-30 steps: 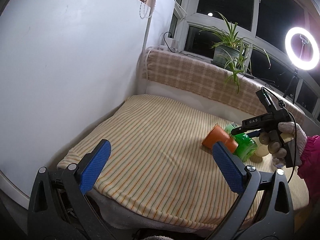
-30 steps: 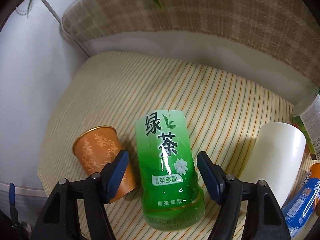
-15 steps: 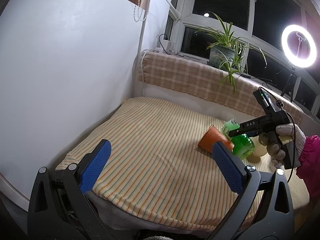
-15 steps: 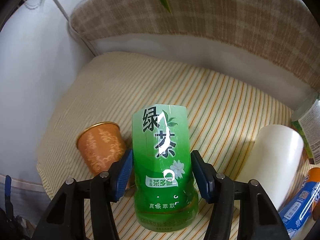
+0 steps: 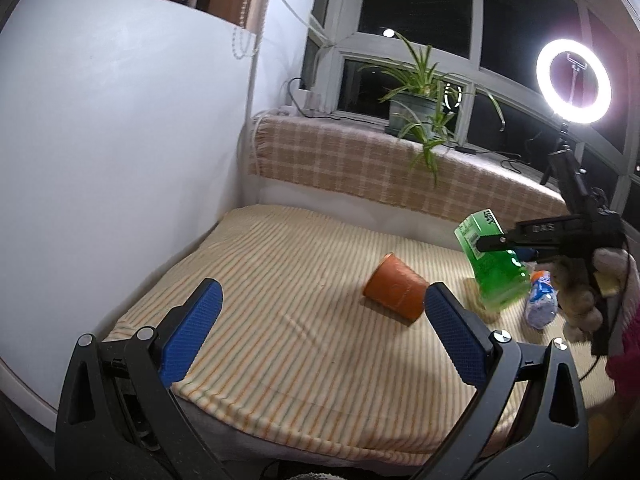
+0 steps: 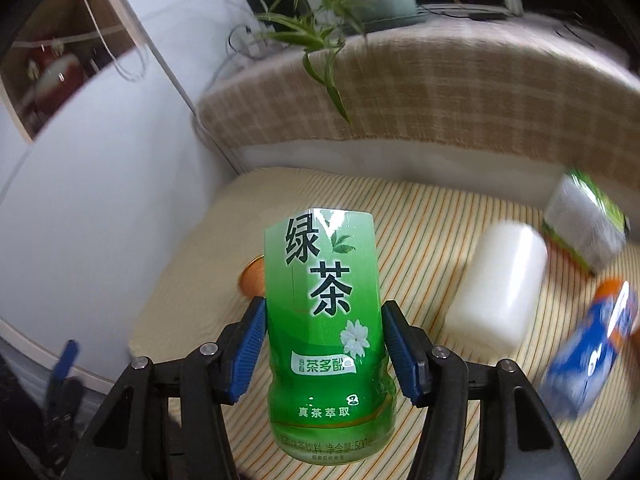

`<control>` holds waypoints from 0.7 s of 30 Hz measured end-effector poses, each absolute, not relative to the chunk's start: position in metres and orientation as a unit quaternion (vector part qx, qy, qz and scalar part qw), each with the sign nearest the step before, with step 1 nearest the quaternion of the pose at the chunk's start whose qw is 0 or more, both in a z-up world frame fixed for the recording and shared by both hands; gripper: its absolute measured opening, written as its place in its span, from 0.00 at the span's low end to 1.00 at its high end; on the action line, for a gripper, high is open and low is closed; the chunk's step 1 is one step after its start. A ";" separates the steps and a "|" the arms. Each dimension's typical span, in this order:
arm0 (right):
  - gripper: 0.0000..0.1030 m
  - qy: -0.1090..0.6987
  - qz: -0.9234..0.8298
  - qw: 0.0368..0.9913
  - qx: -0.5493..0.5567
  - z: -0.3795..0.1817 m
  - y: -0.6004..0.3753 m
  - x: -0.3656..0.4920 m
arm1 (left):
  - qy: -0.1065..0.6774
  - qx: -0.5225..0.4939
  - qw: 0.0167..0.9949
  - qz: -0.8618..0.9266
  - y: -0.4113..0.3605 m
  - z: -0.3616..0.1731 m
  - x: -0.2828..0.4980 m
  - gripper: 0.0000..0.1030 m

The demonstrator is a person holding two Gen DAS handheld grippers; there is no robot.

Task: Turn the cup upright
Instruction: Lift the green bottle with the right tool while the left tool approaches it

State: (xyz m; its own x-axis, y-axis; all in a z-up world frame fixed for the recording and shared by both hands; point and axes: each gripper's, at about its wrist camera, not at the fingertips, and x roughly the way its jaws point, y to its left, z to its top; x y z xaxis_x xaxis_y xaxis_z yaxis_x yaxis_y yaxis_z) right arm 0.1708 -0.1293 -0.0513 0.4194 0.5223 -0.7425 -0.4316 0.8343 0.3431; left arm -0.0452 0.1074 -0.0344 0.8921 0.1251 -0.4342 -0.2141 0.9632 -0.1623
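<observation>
Striped cloth point(image 5: 256, 320) covers the work surface, with a checked blanket point(image 5: 360, 168) and a potted plant point(image 5: 416, 108) along the window ledge behind it. Take the orange cup point(image 5: 394, 290) as your landmark: it lies on its side near the middle of the cloth, not yet upright, so the task's own step looks undone.

Your right gripper point(image 6: 324, 344) is clamped on the green bottle point(image 6: 326, 320), fingers pressed against both its sides. In the left wrist view the bottle is to the right of the cup and tilted, and appears lifted off the cloth. From the right wrist view only the cup's rim shows, just behind the bottle's left edge.

Your left gripper point(image 5: 320, 336) is spread wide and holds nothing; it hangs in front of the cup, well apart from it.

Beyond the bottle, on the far side from the cup, lie a white container point(image 6: 498, 288), a blue bottle point(image 6: 592, 356) and a green carton point(image 6: 584, 224).

By my reading, you are clearing the bottle first; grasping and righting the cup remains.
</observation>
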 end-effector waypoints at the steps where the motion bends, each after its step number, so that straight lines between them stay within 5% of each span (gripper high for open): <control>1: 0.58 0.458 0.285 0.839 0.067 -0.053 -0.136 0.162 | 0.216 -0.103 0.967 0.083 0.105 -0.034 -0.044 1.00; 21: 0.61 0.515 0.165 0.807 0.236 -0.146 -0.196 0.111 | 0.253 -0.113 0.961 -0.026 0.056 -0.036 -0.022 1.00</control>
